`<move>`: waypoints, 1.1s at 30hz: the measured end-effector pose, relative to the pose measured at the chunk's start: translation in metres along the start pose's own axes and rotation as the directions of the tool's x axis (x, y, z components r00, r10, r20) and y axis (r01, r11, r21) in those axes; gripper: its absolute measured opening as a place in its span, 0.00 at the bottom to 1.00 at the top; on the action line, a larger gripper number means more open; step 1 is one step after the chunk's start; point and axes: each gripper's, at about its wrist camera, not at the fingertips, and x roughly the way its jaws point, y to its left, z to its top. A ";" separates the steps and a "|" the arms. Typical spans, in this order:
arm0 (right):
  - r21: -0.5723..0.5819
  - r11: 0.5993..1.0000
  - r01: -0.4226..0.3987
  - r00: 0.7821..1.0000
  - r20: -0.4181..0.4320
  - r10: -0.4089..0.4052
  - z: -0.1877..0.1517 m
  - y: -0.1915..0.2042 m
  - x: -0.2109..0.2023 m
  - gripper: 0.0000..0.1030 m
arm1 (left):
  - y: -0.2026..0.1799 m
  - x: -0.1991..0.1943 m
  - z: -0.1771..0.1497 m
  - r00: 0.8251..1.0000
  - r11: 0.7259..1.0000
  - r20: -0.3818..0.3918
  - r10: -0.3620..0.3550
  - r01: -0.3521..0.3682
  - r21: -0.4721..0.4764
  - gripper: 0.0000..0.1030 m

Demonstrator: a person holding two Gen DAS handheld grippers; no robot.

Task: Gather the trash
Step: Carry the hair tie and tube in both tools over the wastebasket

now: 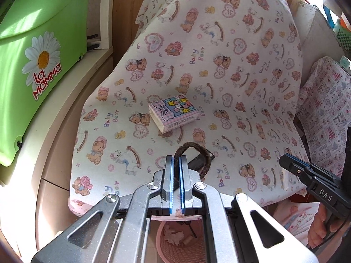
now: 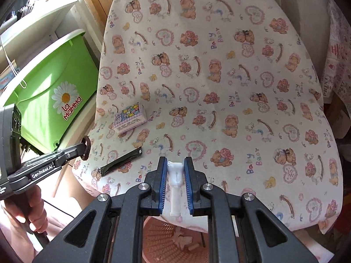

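Observation:
My left gripper (image 1: 176,161) is shut on a brown hair tie (image 1: 198,153), whose loop sticks out past the fingertips over the bear-print cloth (image 1: 219,76). The right wrist view shows the same gripper (image 2: 84,148) at the cloth's left edge with the tie (image 2: 87,148) hanging from it. My right gripper (image 2: 175,161) is shut on a small white plastic piece (image 2: 174,179) with a bear-shaped top, held just above the cloth's near edge. A dark green hair clip (image 2: 121,161) lies flat between the two grippers. Farther back lies a pink checked tissue pack (image 1: 173,114).
A pink mesh basket (image 2: 158,236) with crumpled scraps stands on the floor below the cloth's front edge. A green "La Mamma" box (image 1: 39,65) sits on a pale shelf to the left. Patterned fabric (image 1: 326,118) lies at the right. A hand (image 2: 28,206) grips the left tool's handle.

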 end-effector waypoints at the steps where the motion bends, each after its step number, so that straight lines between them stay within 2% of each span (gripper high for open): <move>1: -0.004 1.000 0.004 1.000 0.006 -0.004 -0.002 0.001 -0.005 0.16 | -0.001 -0.002 -0.004 1.000 1.000 0.001 -0.013 0.013 -0.008 0.04; 4: -0.044 0.998 0.035 0.999 0.030 -0.034 -0.011 0.010 -0.020 0.16 | -0.009 -0.007 -0.015 0.997 0.997 -0.017 -0.073 0.073 -0.016 0.04; 8: -0.057 0.998 0.007 1.000 0.014 -0.006 -0.026 0.021 -0.030 0.16 | -0.025 -0.006 -0.030 0.993 0.994 -0.068 -0.101 0.103 0.030 0.04; 15: -0.035 0.999 -0.010 0.999 -0.033 0.009 -0.058 0.027 -0.033 0.16 | -0.035 0.008 -0.059 0.980 0.994 -0.177 -0.095 0.103 0.035 0.04; 19: -0.010 1.000 -0.010 0.995 -0.102 0.009 -0.075 0.025 -0.024 0.16 | -0.040 0.018 -0.074 0.966 0.994 -0.250 -0.073 0.091 0.062 0.04; 22: -0.001 1.000 -0.003 0.988 -0.153 0.003 -0.086 0.021 -0.012 0.16 | -0.043 0.029 -0.085 0.945 0.992 -0.314 -0.091 0.113 0.052 0.04; 25: 0.017 1.000 0.019 0.977 -0.211 -0.015 -0.095 0.012 0.004 0.16 | -0.047 0.044 -0.096 0.922 0.994 -0.382 -0.055 0.087 0.069 0.04; 28: 0.052 0.998 0.039 0.963 -0.269 -0.023 -0.105 -0.001 0.024 0.16 | -0.047 0.061 -0.106 0.893 0.995 -0.448 -0.050 0.084 0.057 0.04; 33: 0.086 0.992 0.091 0.930 -0.365 -0.053 -0.127 -0.019 0.062 0.17 | -0.040 0.089 -0.122 0.846 0.998 -0.533 0.009 0.024 0.055 0.06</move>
